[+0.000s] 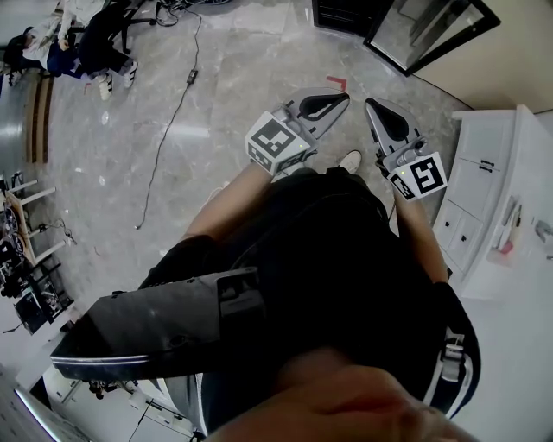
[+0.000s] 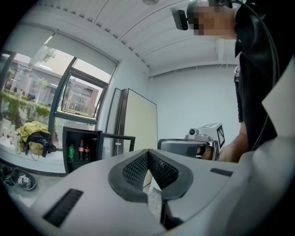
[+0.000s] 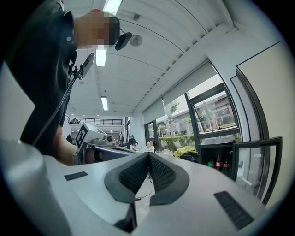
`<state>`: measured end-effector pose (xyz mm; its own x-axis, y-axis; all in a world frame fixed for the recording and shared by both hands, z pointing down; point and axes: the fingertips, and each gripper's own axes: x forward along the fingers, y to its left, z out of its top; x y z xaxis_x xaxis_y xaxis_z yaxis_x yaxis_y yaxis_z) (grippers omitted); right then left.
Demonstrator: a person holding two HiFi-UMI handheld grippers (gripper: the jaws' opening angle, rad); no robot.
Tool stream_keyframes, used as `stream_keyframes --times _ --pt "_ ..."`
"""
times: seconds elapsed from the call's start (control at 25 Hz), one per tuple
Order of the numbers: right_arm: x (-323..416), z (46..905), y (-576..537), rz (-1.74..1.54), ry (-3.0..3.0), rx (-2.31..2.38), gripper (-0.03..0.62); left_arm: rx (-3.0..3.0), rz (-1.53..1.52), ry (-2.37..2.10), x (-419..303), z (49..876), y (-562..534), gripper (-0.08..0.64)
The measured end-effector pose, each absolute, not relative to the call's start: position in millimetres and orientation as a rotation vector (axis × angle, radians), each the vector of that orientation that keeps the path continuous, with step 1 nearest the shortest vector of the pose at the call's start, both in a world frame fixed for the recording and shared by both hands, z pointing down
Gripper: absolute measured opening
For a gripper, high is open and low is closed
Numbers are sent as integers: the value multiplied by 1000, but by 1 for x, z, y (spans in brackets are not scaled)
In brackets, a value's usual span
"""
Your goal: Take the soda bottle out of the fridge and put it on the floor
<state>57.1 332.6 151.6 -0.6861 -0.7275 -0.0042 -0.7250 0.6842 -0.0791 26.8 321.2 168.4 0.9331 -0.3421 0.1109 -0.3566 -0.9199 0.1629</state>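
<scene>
A small black fridge (image 2: 69, 138) stands open far ahead on the floor, its glass door (image 2: 117, 145) swung to the right. Inside stand two dark soda bottles with red labels (image 2: 81, 150) and a green can (image 2: 71, 152). The right gripper view shows the same fridge (image 3: 216, 150), bottles (image 3: 218, 162) and door (image 3: 256, 166). From the head view the fridge (image 1: 341, 15) lies beyond both grippers. My left gripper (image 1: 344, 97) and right gripper (image 1: 371, 104) are held side by side at waist height, both shut and empty, well short of the fridge.
A white cabinet (image 1: 492, 198) stands close at my right. A black cable (image 1: 168, 121) runs over the grey marble floor to the left. People sit at the far left (image 1: 78, 39). A yellow bag (image 2: 34, 133) lies on the window ledge beside the fridge.
</scene>
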Motion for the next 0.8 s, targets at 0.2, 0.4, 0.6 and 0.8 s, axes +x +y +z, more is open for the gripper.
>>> stream_keyframes --times 0.2,0.4,0.6,0.8 --pt "85 155 332 -100 2868 -1182 14 2913 129 -556 58 168 318 0" --pt "109 154 324 -97 2871 -1135 14 2901 151 -598 83 168 312 0" --pt "130 151 318 -86 2879 -1099 14 2908 145 -650 106 162 309 1" --pt "136 148 310 -77 2890 -1064 14 2914 142 -681 114 158 303 0"
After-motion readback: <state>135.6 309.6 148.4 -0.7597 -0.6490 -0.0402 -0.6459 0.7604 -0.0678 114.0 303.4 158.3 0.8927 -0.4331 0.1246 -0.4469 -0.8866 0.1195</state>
